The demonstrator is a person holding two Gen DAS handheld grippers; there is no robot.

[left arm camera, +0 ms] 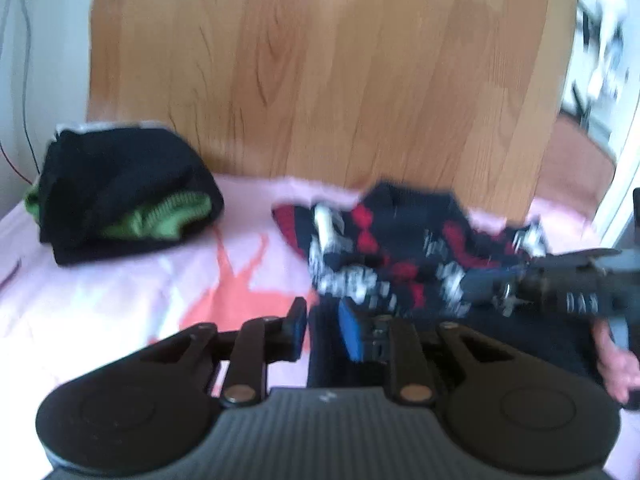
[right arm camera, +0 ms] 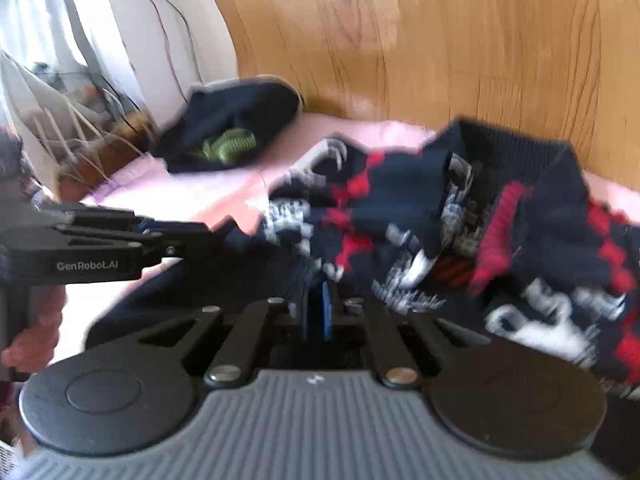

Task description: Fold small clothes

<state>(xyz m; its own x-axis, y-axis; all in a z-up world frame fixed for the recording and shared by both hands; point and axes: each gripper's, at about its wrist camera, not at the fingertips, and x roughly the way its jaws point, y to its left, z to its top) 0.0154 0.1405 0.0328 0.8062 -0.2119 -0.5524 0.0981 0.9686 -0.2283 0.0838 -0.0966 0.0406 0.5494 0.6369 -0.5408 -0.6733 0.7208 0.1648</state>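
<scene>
A dark navy knitted sweater (left arm camera: 400, 248) (right arm camera: 400, 200) with red and white patterns lies crumpled on the pink bed sheet (left arm camera: 120, 300). In the left wrist view, my left gripper (left arm camera: 324, 326) stands slightly open at the sweater's near left edge. One finger is over the sheet, and dark fabric lies in the gap without being pressed. My right gripper (right arm camera: 318, 312) has its blue pads nearly together, and the sweater's near hem bunches at their tips. It comes in from the right in the left wrist view (left arm camera: 508, 284). The picture is blurred.
A folded dark pile with a green garment (left arm camera: 120, 200) (right arm camera: 232, 132) sits at the back left of the bed. A wooden headboard (left arm camera: 320, 60) rises behind. Cables and clutter (right arm camera: 80, 120) stand beside the bed on the left. A person's hand (left arm camera: 616, 364) holds the right gripper.
</scene>
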